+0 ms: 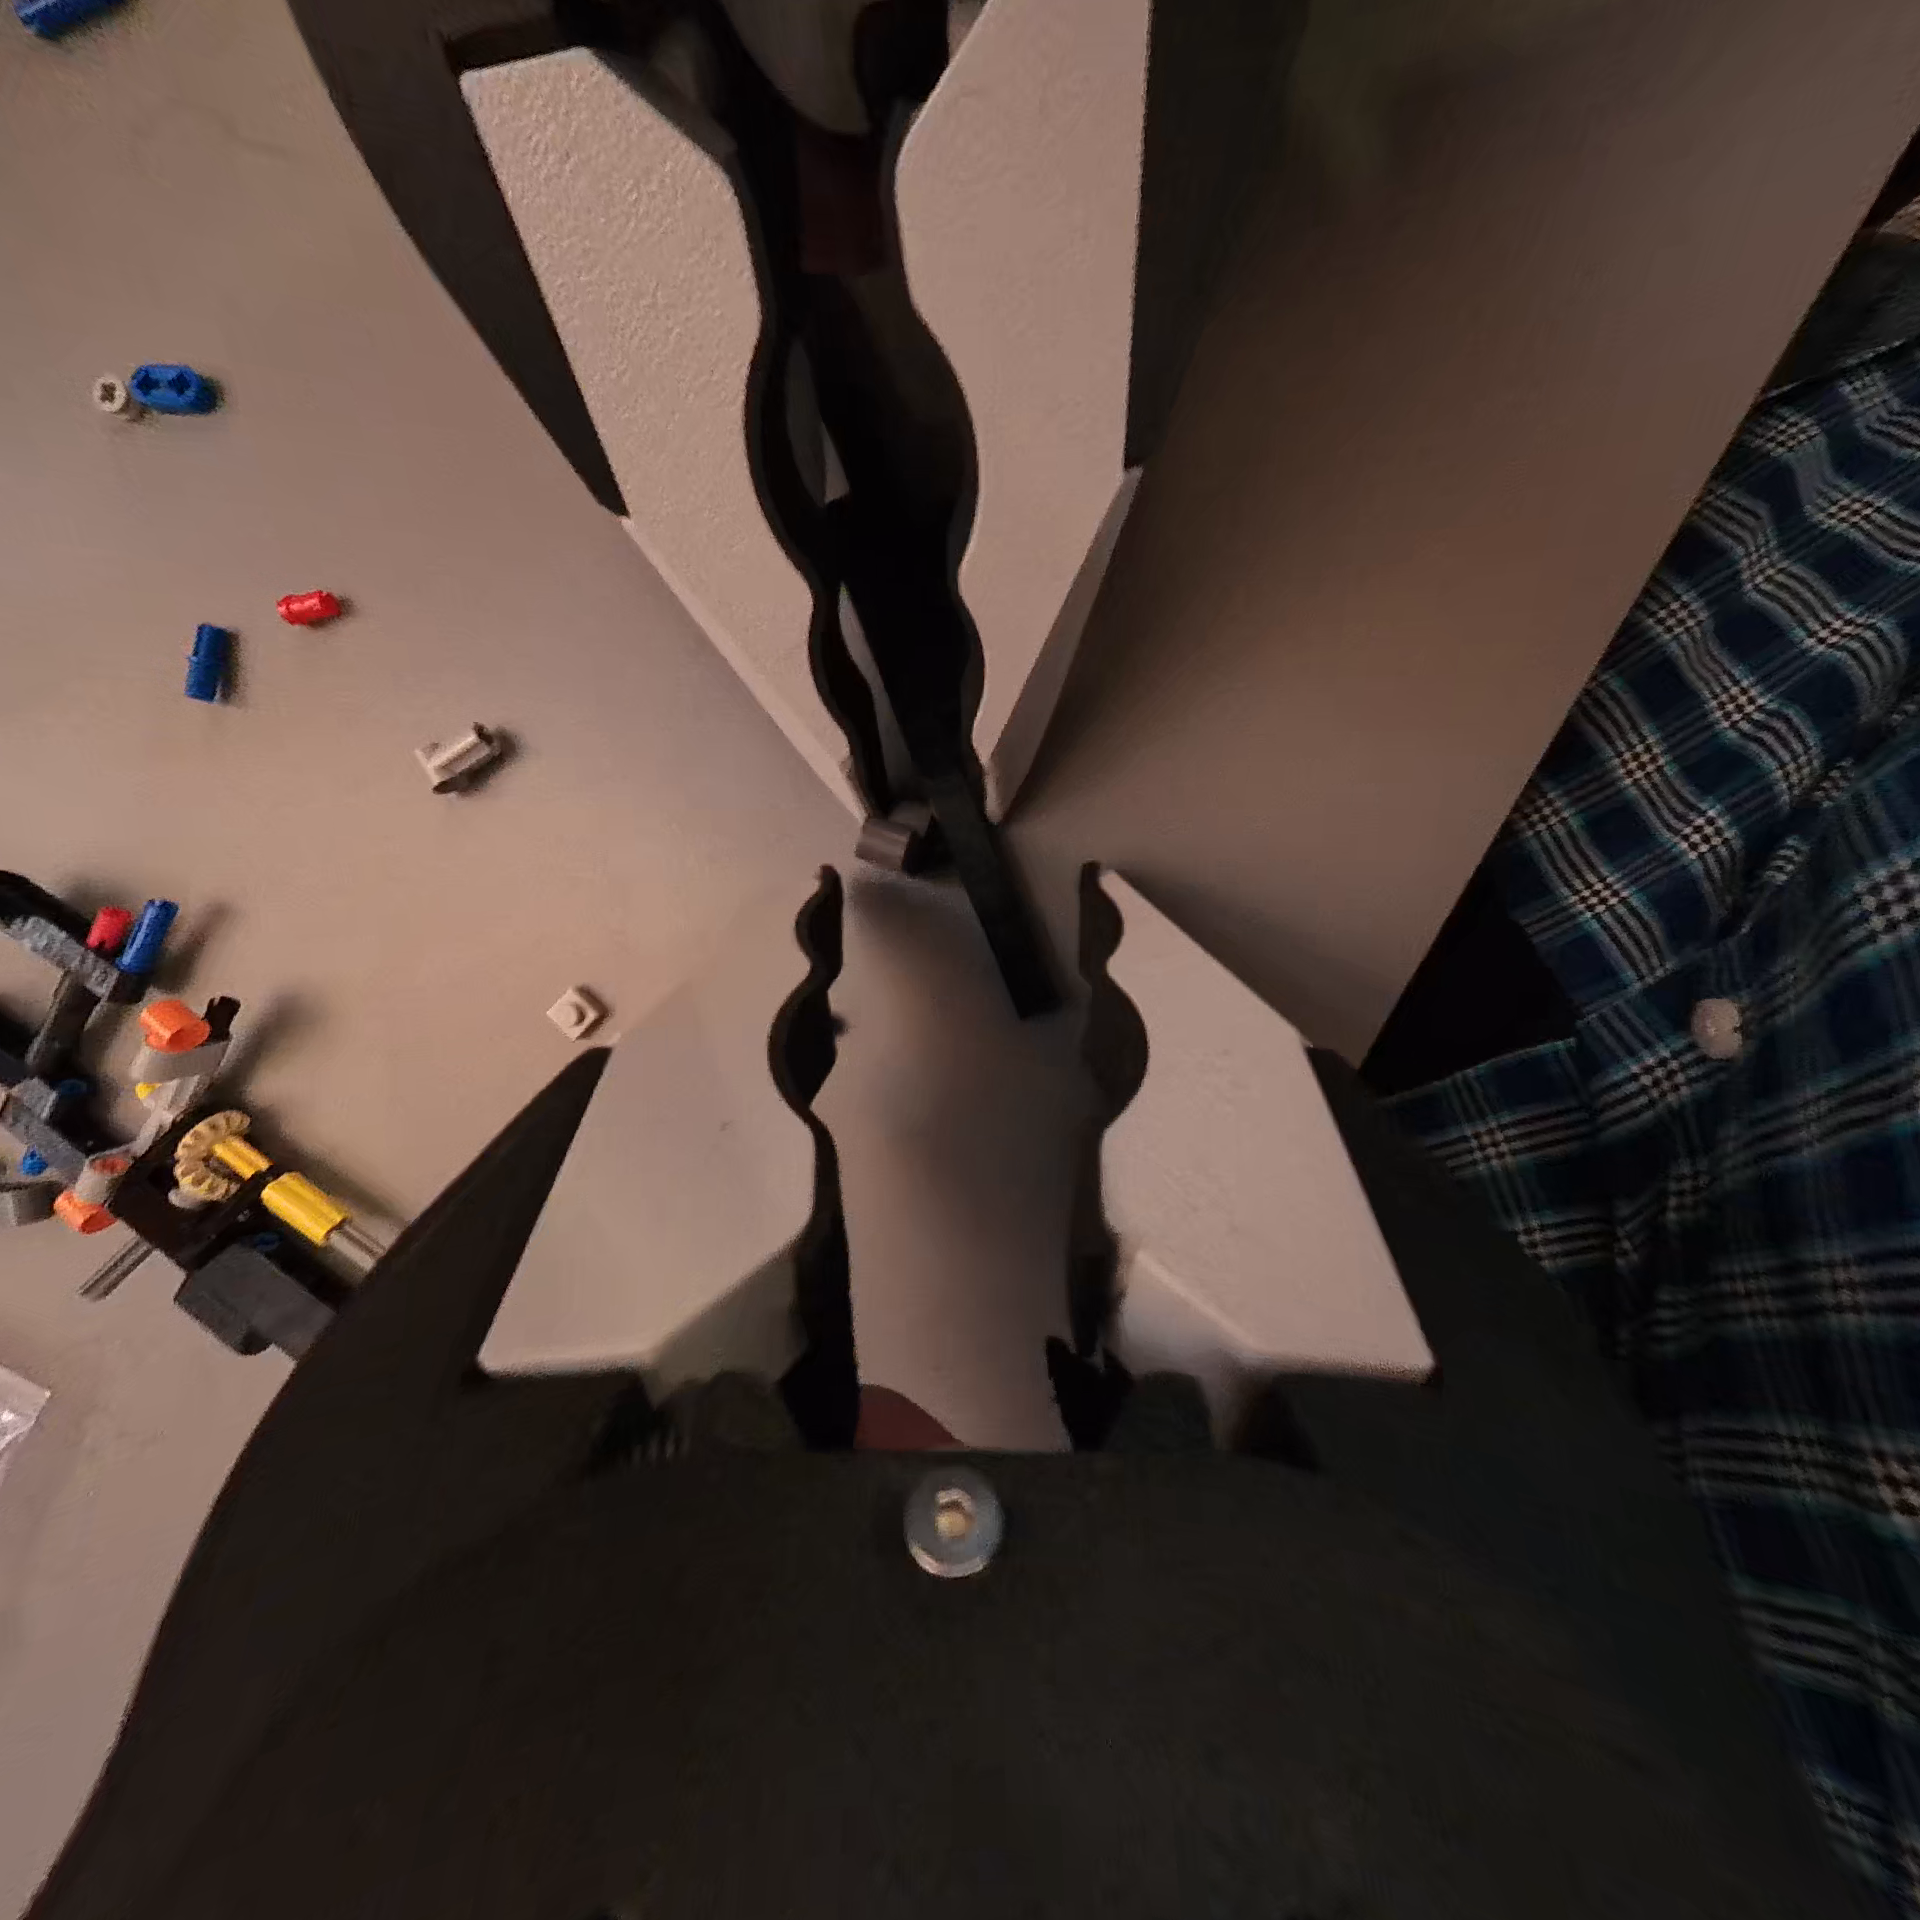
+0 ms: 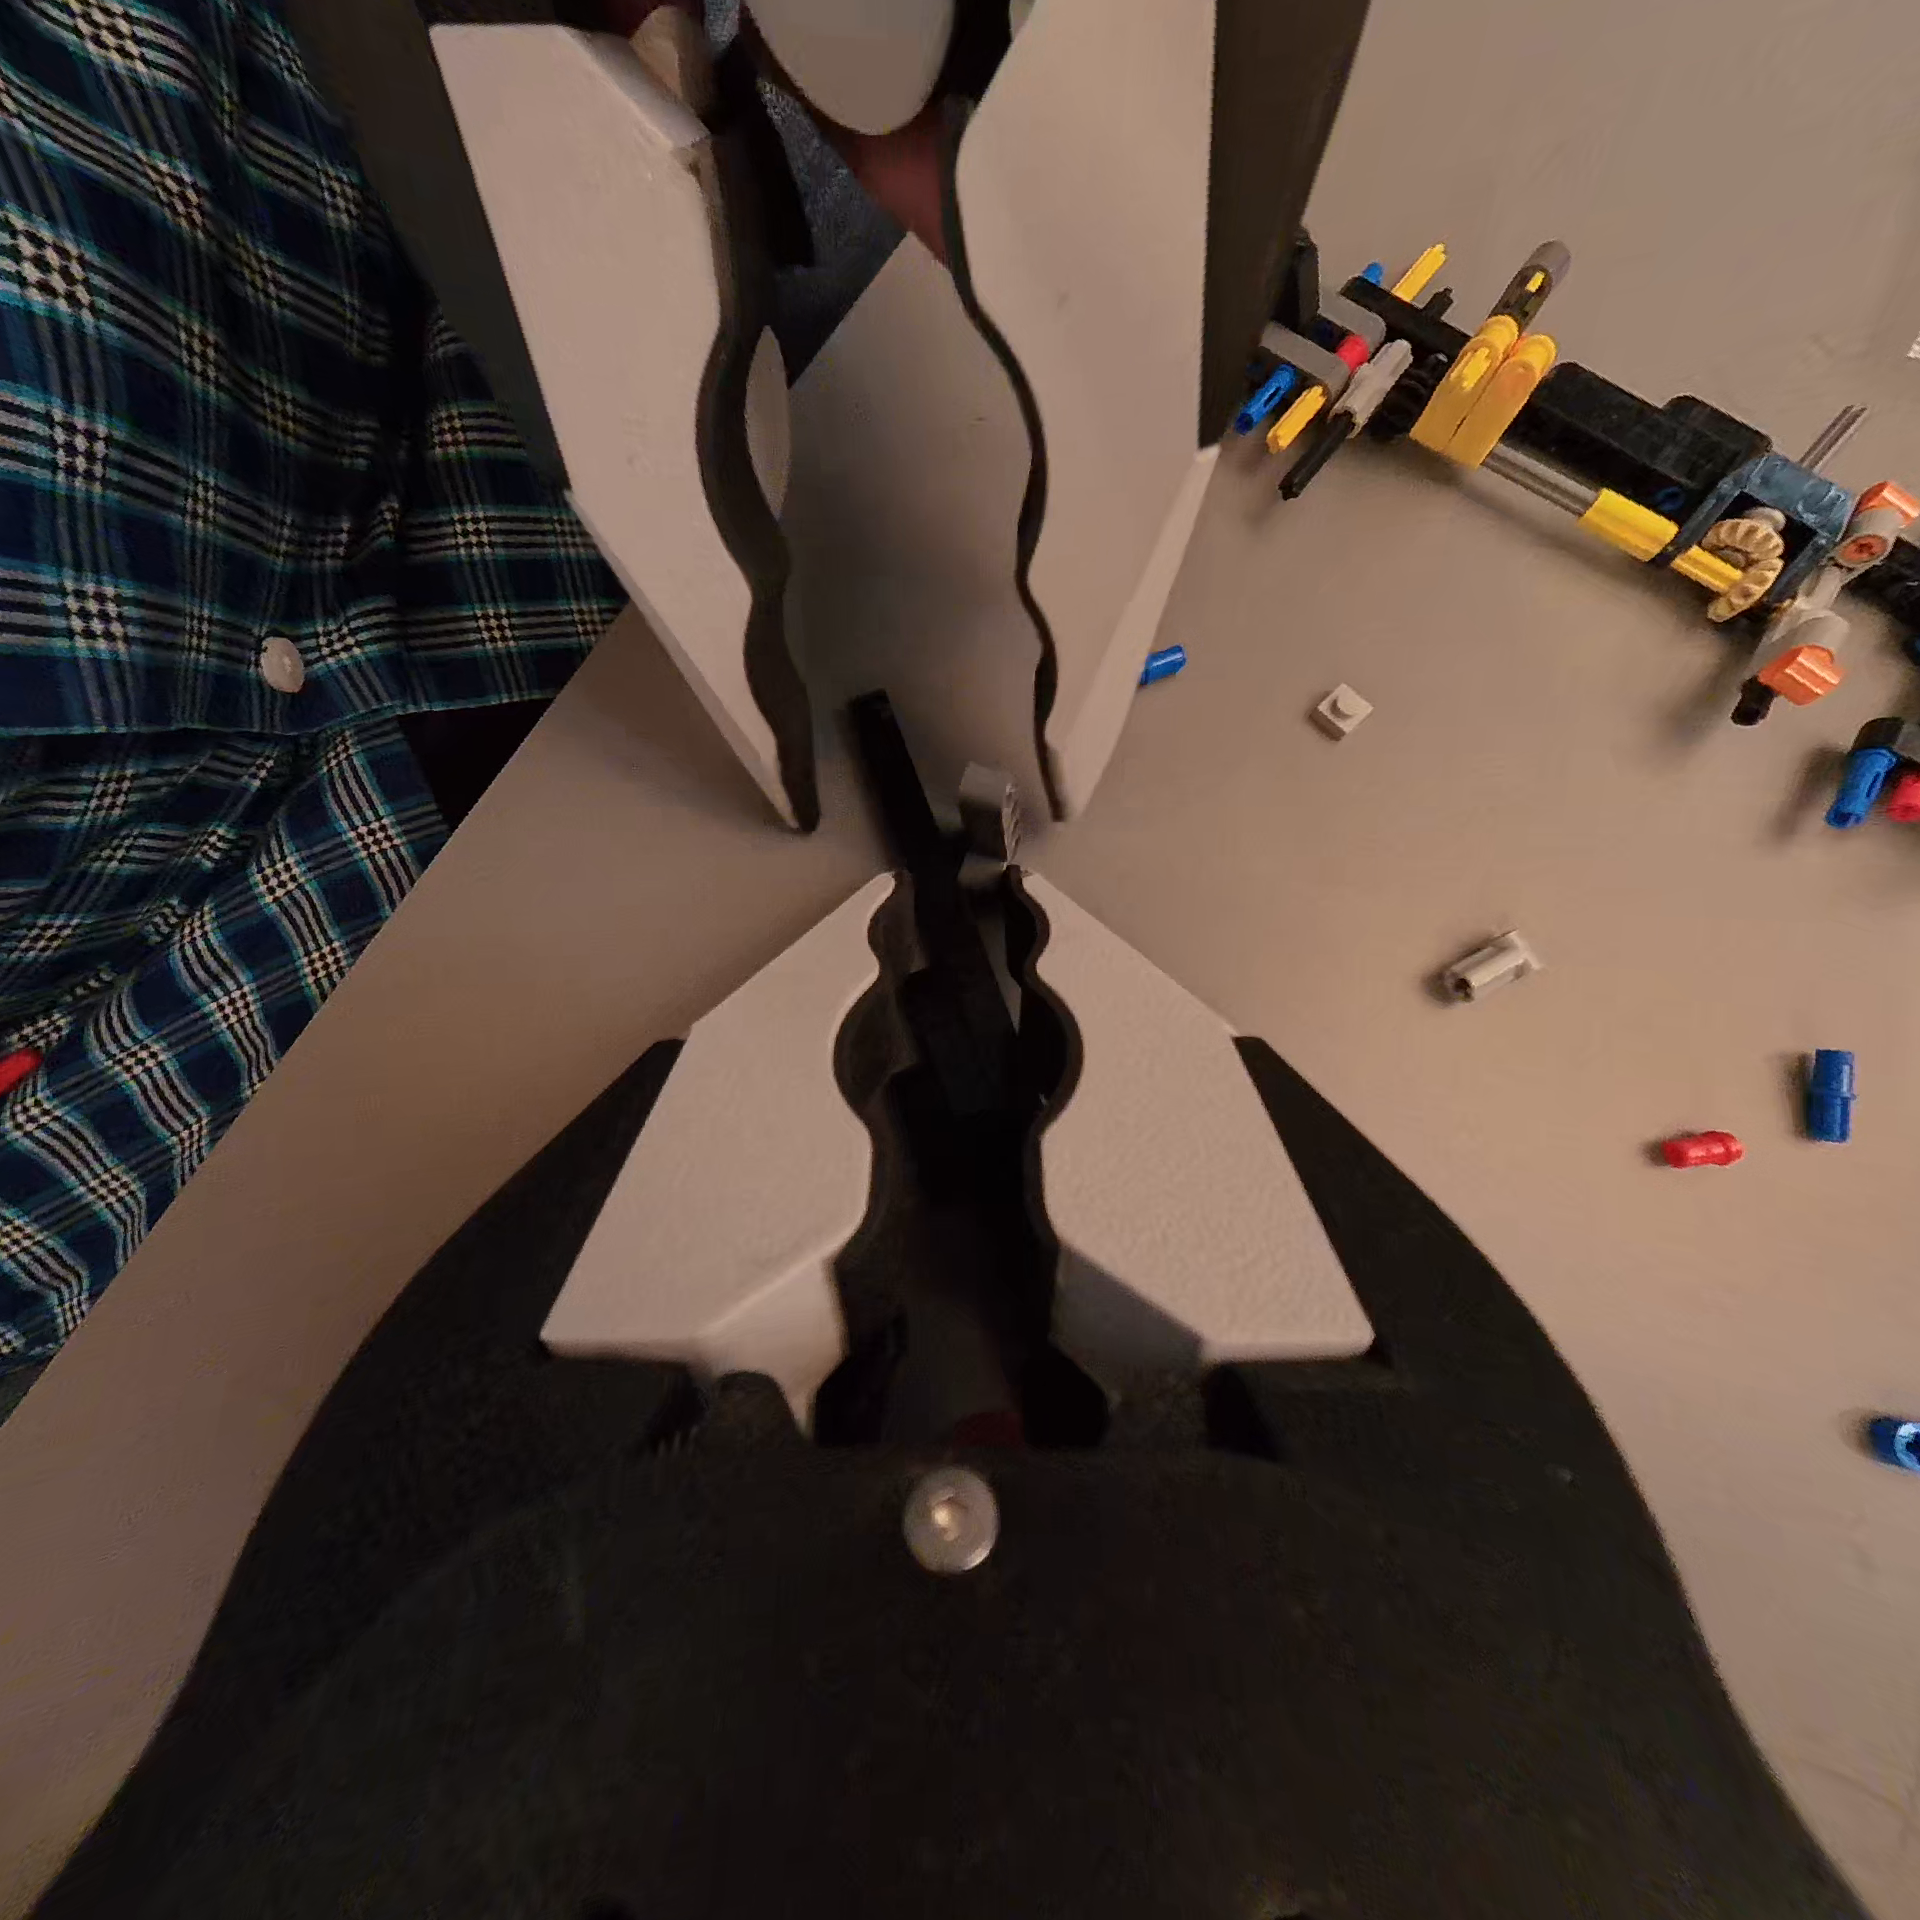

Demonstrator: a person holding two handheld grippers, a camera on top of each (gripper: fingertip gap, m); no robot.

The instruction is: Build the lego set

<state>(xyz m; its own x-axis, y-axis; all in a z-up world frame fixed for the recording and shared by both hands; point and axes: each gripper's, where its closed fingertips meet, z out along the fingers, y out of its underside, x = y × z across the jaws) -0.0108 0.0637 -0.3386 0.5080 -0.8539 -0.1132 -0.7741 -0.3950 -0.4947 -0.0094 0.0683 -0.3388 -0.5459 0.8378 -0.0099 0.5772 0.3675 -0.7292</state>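
Between the tips, right gripper (image 2: 951, 883) clamps a black beam (image 2: 940, 987); left gripper (image 1: 956, 883) gapes empty. Beam's light, rigid, slick, so grip mid-length, clear of the grey connector (image 2: 987, 816).

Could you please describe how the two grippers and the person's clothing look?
Both grippers look alike. The left gripper and the right gripper each have a black body with a silver screw in the middle, and two pale grey wedge-shaped fingers lined with black wavy-edged pads. No cables show. The person wears a blue, black and white checked shirt with pale buttons.
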